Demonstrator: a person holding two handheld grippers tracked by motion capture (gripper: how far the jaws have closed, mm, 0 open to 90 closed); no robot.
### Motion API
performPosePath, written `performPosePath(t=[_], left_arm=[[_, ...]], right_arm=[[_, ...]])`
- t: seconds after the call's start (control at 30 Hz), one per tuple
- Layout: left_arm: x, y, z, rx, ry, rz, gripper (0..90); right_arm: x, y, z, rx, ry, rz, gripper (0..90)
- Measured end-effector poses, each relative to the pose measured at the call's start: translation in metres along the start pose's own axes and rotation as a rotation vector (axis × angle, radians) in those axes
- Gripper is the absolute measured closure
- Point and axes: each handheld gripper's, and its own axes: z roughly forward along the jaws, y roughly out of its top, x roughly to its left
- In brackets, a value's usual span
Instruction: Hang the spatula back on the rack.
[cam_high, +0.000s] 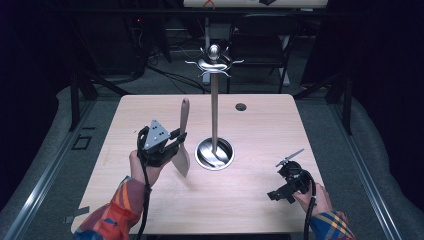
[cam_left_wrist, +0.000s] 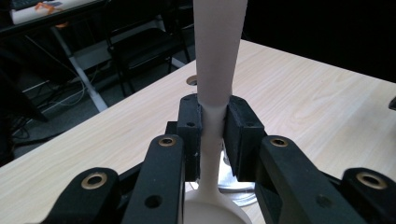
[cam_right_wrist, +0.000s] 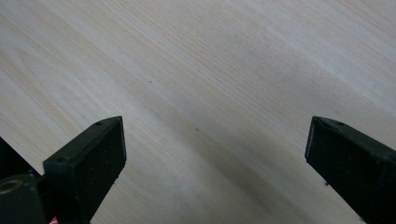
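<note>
Plaid sleeves in orange, red, blue and yellow are worn on both arms. Black jaws with brass-ringed screw holes are seen on the left gripper, topped by a grey three-cornered plate; black cables are trailed.

Your left gripper clamps the pale spatula at its narrow neck; the handle rises toward twelve o'clock over the wooden table.

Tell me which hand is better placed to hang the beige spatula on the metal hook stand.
The left. The left gripper is already shut on the beige spatula, held upright just beside the metal hook stand. The right gripper is open over bare wooden table, farther from the stand.
</note>
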Motion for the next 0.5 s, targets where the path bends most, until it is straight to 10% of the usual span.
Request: performPosePath(t=[0.5], left_arm=[[0.001, 0.023, 0.002, -0.036, -0.012, -0.038, 77.3]], right_arm=[[0.000, 0.000, 0.001, -0.011, 0.012, 0.019, 4.9]])
